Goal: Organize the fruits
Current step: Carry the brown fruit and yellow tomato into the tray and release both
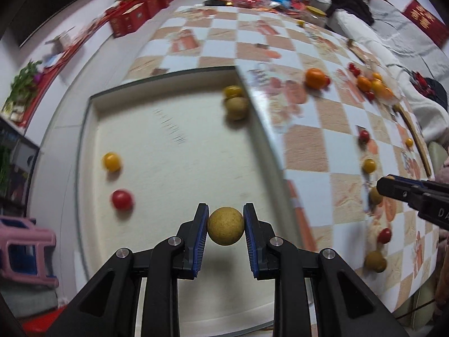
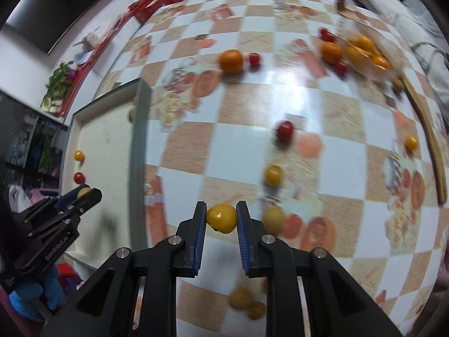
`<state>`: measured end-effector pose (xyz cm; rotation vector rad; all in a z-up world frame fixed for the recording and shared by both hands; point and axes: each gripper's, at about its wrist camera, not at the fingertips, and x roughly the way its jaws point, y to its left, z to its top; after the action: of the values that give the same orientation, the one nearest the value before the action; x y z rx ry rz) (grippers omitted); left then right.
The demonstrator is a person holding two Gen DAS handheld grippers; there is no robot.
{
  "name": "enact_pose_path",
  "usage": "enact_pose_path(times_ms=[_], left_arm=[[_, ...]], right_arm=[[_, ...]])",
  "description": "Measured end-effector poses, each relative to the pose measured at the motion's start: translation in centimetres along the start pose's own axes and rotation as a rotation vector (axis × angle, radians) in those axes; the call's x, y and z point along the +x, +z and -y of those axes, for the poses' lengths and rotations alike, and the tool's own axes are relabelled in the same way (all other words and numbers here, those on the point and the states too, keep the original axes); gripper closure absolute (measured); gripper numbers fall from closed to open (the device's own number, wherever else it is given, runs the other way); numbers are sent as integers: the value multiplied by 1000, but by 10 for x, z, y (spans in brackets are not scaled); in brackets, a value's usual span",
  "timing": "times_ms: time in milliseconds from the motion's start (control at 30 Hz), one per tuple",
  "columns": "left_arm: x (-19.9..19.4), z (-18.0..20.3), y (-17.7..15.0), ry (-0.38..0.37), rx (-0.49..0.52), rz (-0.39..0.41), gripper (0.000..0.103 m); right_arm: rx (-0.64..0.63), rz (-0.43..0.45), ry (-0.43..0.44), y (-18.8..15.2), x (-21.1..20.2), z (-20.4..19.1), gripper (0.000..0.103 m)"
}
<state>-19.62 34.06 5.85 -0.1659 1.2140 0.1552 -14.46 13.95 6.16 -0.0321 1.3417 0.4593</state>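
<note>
From my left wrist, my left gripper [image 1: 226,226] has its fingers clamped on a tan, rough-skinned round fruit [image 1: 225,226], held above the cream tray [image 1: 174,168], where a yellow tomato [image 1: 112,161] and a red tomato [image 1: 122,199] already lie. I judge this a carry; next I must lower and let go inside the rim.

From my right wrist, my right gripper [image 2: 221,218] pinches a yellow fruit [image 2: 221,218] over the checkered counter [image 2: 238,146], right of the tray. It must cross the tray's edge before release.
</note>
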Motion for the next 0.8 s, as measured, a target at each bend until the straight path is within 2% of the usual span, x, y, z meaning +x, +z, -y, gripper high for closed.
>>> enact_pose_path(times_ms=[267,433,633,800], left_arm=[[7,-58,-25,68,-137,-25,76],[14,-72,-35,93,-165,-42,76],[21,-75,-40,97,-164,-49,76],[21,-72,-41,112,-143,-36,76]], right_arm=[[-167,-38,81,28,27,-81,80],[-261,-74,98,36,51,-121,80],[-319,-116,70,43,83,-142,80],[-355,-115,29,48,96,-150,79]])
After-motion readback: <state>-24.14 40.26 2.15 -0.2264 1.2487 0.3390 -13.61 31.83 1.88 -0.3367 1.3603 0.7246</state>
